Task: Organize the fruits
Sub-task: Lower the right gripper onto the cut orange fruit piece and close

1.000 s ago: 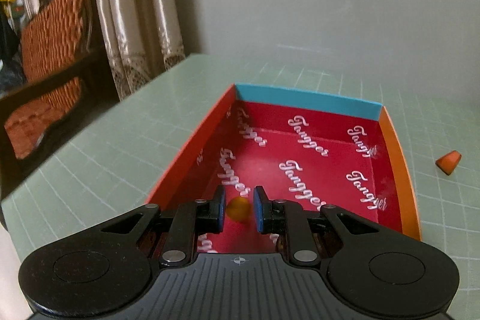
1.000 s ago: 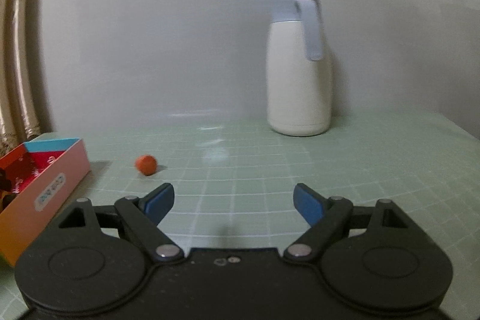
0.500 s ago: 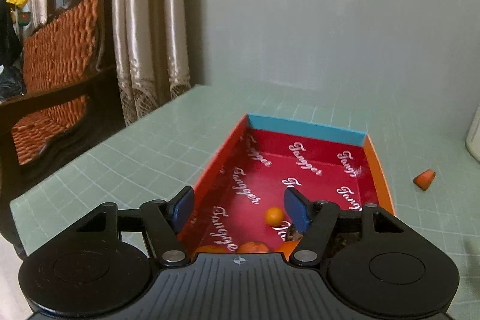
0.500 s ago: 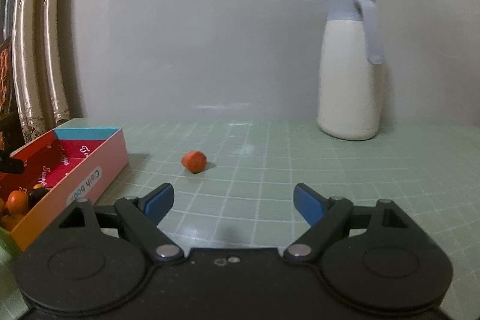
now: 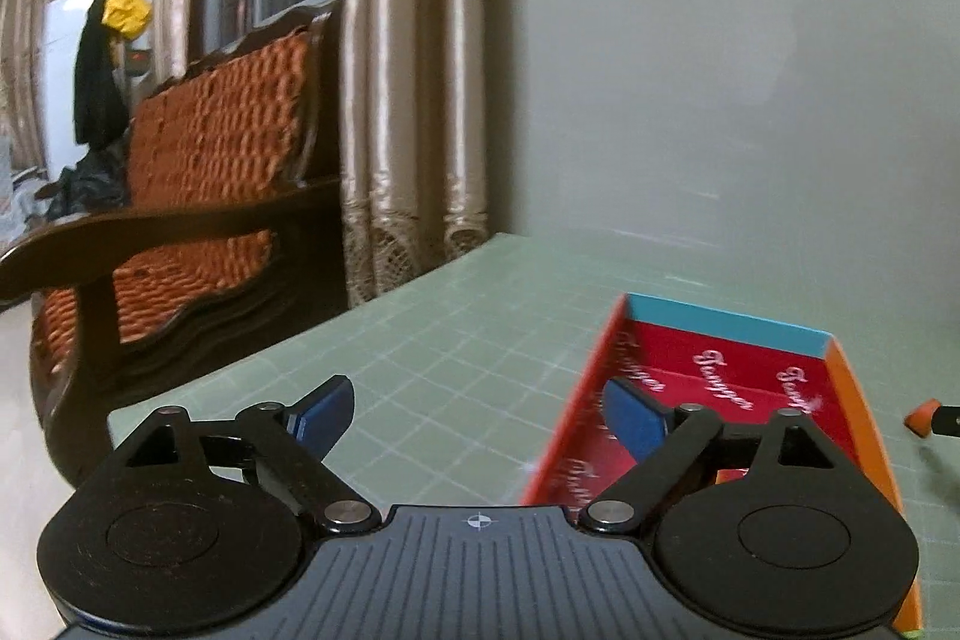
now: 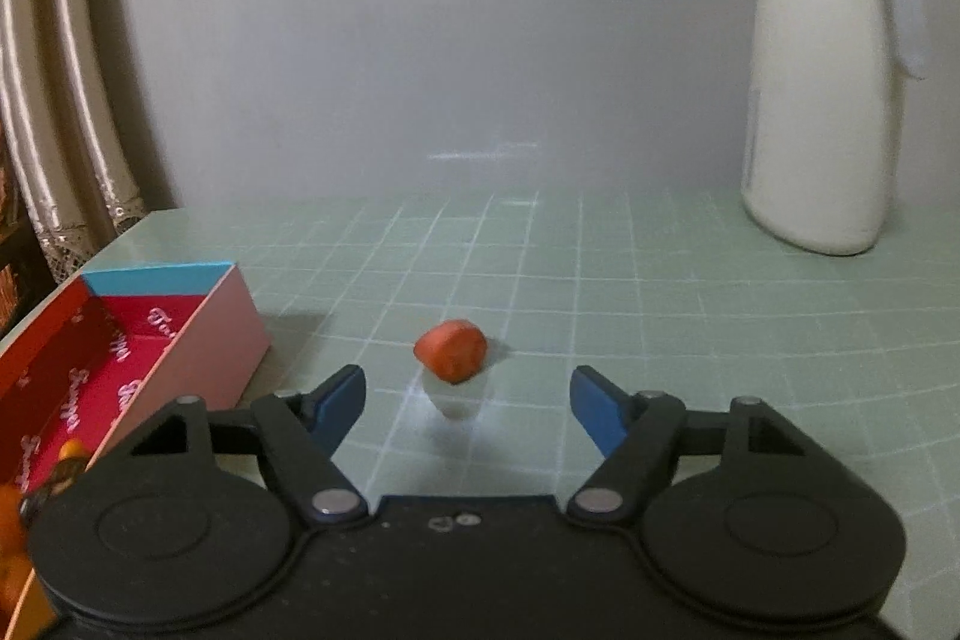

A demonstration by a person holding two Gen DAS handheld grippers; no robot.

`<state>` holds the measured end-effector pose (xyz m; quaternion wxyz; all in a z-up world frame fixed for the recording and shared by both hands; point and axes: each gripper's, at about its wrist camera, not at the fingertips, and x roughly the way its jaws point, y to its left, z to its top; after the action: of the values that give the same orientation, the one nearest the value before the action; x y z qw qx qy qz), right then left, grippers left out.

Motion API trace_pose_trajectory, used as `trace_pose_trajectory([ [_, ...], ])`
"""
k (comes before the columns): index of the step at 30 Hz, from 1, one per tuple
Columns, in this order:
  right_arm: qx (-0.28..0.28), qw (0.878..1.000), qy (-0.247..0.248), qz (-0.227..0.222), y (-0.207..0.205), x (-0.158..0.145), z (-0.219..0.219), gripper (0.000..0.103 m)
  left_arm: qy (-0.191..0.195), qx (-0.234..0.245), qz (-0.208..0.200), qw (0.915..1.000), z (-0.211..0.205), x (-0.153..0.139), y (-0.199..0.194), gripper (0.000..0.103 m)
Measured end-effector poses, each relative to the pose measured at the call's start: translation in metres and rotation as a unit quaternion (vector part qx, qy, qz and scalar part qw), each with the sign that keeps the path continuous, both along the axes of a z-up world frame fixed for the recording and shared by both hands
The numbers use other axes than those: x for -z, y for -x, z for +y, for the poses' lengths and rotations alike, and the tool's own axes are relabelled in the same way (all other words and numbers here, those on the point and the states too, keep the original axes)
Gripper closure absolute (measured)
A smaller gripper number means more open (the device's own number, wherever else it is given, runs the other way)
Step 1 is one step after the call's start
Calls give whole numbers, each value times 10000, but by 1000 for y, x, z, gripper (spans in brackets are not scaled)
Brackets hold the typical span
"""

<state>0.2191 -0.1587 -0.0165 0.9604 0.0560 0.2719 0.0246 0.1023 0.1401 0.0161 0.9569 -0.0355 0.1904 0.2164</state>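
A red cardboard box [image 5: 726,370] with a blue end wall lies on the green grid mat. My left gripper [image 5: 477,418] hangs near the box's left wall, its jaws opening with nothing between them. A small orange-red fruit piece [image 6: 450,349] lies on the mat to the right of the box [image 6: 204,334]; it also shows at the right edge as the fruit piece [image 5: 921,413]. My right gripper [image 6: 468,406] points at it with its jaws closing, and the piece sits just beyond the fingertips, untouched. Oranges [image 6: 9,526] lie in the near end of the box.
A white jug with a grey lid [image 6: 822,100] stands at the back right against the wall. To the left, past the table edge, are curtains [image 5: 408,100] and a dark wooden bench with orange cushions [image 5: 198,172].
My left gripper opened, let a small orange fall into the box and drew back to the left. The right gripper moved up to the fruit piece and its jaws narrowed a little.
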Motion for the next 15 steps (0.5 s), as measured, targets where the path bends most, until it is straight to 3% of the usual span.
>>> trace_pose_trajectory([
  [5,64,9998,59,156,-28,5,10,30,53,-120,21,9999,12,2,1,12],
  [8,111,9994,146,295,-40,10,14,43,73,-178,-13,9998,18,2,5,11],
  [10,113,9991,144,382,-44,15,16,57,87,-237,-8,9997,23,2,6,11],
  [13,113,9989,269,368,-47,18,21,68,175,-294,31,9994,30,3,7,10],
  [15,54,9990,289,333,-48,18,23,70,231,-334,48,9992,34,4,8,10],
])
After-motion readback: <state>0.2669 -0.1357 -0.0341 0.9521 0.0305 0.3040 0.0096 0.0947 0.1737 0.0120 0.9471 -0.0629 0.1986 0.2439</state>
